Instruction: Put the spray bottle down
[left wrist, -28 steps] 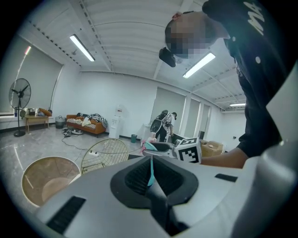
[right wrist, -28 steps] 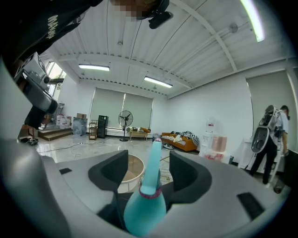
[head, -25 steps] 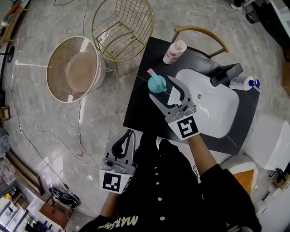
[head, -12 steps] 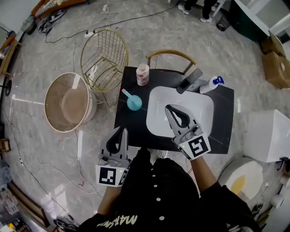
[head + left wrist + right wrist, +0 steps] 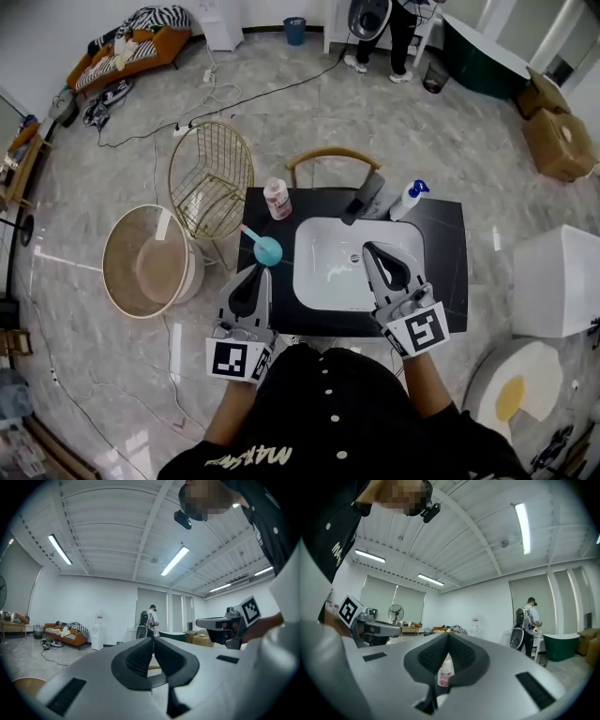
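The teal spray bottle with a pink nozzle stands on the black countertop, left of the white sink, with nothing touching it. My right gripper hovers over the sink, shut and empty, well clear of the bottle. In the right gripper view its pads meet at the tips. My left gripper is held near the counter's front left corner, also shut and empty, and its jaws are closed in the left gripper view. Both point level out into the room.
A pink-patterned bottle, a black faucet and a white bottle with a blue cap stand along the counter's back. A gold wire chair and a round tub sit to the left. A person with a backpack stands far off.
My right gripper let go of the teal bottle, shut its jaws and drew back over the sink. Both grippers rose and pulled toward the person; the bottle stays on the counter.
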Demonstrator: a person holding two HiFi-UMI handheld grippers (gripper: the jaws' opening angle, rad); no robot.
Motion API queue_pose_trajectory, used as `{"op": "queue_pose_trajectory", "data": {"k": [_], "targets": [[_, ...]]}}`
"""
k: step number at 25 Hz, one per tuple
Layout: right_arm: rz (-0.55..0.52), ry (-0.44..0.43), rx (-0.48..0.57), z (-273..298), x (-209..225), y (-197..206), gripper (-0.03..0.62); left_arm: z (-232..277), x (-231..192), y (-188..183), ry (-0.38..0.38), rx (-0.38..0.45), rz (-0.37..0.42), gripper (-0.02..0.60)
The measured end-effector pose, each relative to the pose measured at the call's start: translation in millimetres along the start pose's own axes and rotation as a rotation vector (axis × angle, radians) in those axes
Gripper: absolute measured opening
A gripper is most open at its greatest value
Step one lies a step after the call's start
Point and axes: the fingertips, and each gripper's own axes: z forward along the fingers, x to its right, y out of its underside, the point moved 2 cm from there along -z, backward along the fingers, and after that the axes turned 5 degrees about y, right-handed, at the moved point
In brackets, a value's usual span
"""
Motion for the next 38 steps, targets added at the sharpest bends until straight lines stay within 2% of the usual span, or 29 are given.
{"op": "queue_pose_trajectory", "data": {"k": [6,11,17,23,38], "targets": [[0.021,0.181,0.028,-41,42,-10,-0.005,8,15,-12,0.034,0.030,0.018,0.023],[0.003,0.230,0.015,-53,54,-6,-0.005,13,20,-15,0.038,0.034,0.021,0.023],[-0.024,0.212,0.024,-47,48,-10,-0.005,11,27,-20,0.068,0.043,0.044,0.023],[-0.047,0.161,0.012,-37,38,-8,-0.005,10,23,-21,0.045,0.048,0.028,0.023],[-0.034,0.136,0.014,-31,35,-5,-0.005,11,25,-22,0.041,0.050,0.039,0.023]]}}
